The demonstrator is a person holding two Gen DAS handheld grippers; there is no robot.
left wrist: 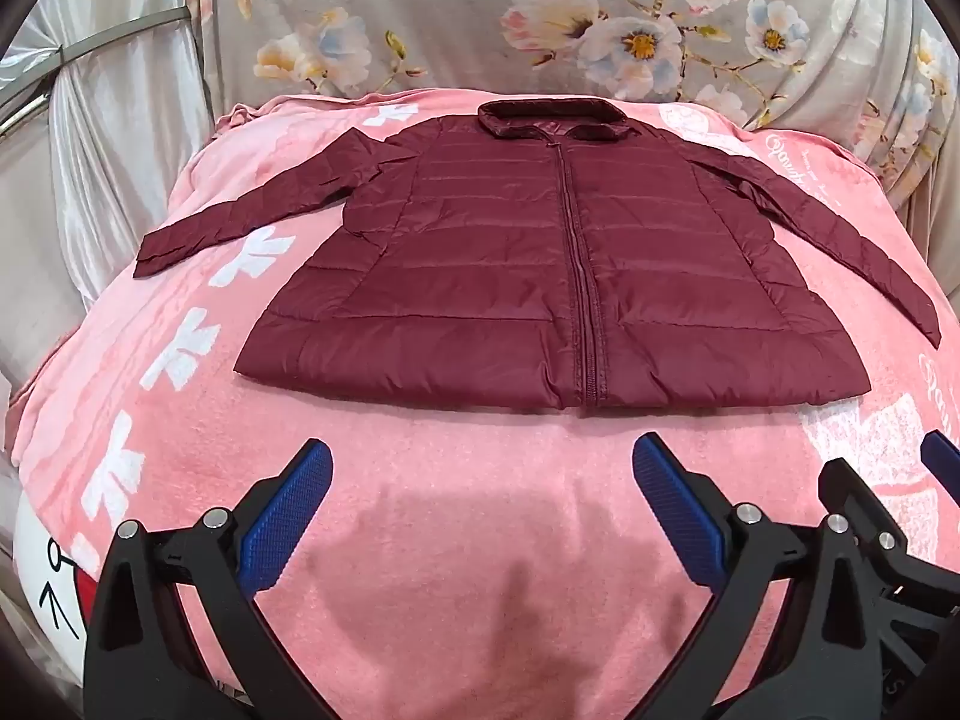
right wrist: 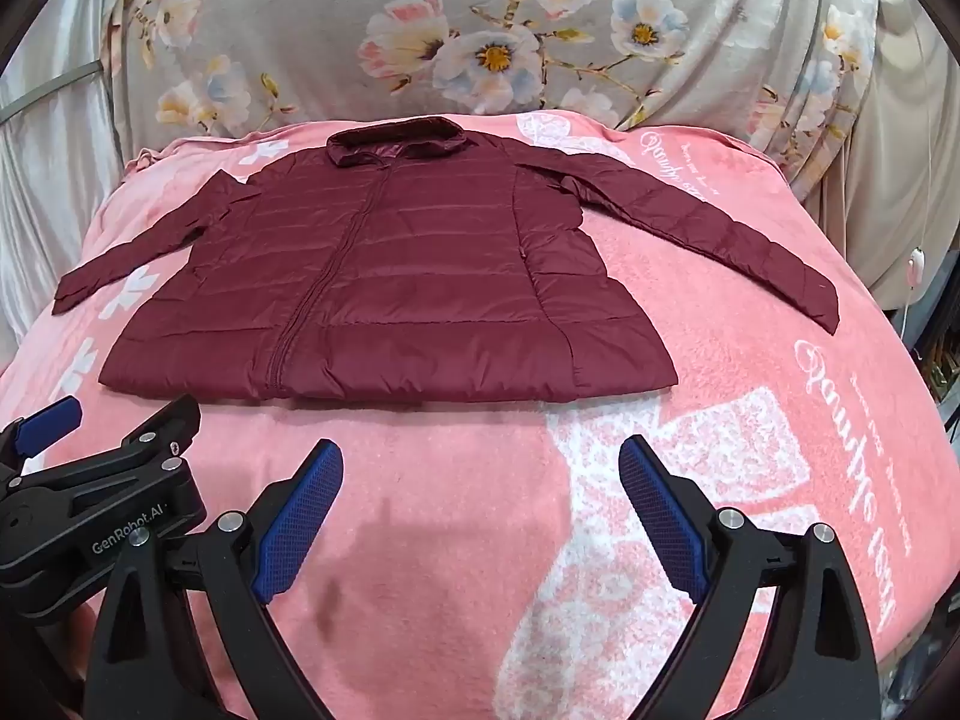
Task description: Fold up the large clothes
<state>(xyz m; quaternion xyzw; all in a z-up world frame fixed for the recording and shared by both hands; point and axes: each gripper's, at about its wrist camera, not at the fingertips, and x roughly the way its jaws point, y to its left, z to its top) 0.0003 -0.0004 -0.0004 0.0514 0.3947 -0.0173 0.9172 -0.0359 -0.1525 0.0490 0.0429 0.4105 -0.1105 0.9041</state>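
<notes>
Two grippers hang side by side over the near part of a pink blanket (left wrist: pixel 480 540), both tilted downward toward the cloth. The left gripper (left wrist: pixel 480 465) has its blue-padded fingers (left wrist: pixel 288 516) spread wide with nothing between them but bare blanket; the right gripper (right wrist: pixel 480 462) is spread just as wide and equally empty, touching nothing. In the left wrist view the right gripper's black frame shows at the lower right edge, and in the right wrist view the left gripper's frame, lettered "GenRobot.AI", shows at the lower left, so the two tools sit close together. Beyond both fingertips lies the maroon quilted jacket (left wrist: pixel 516 276), flat on the blanket, front side up, zipped closed, collar (left wrist: pixel 549 117) at the far end and hem nearest the grippers. Its two sleeves are spread out to either side, angled toward the near edge. A clear strip of blanket separates the hem from the fingertips. Behind the blanket hangs a grey floral fabric (right wrist: pixel 480 30), with pale satin drape (left wrist: pixel 120 90) off to the left.
</notes>
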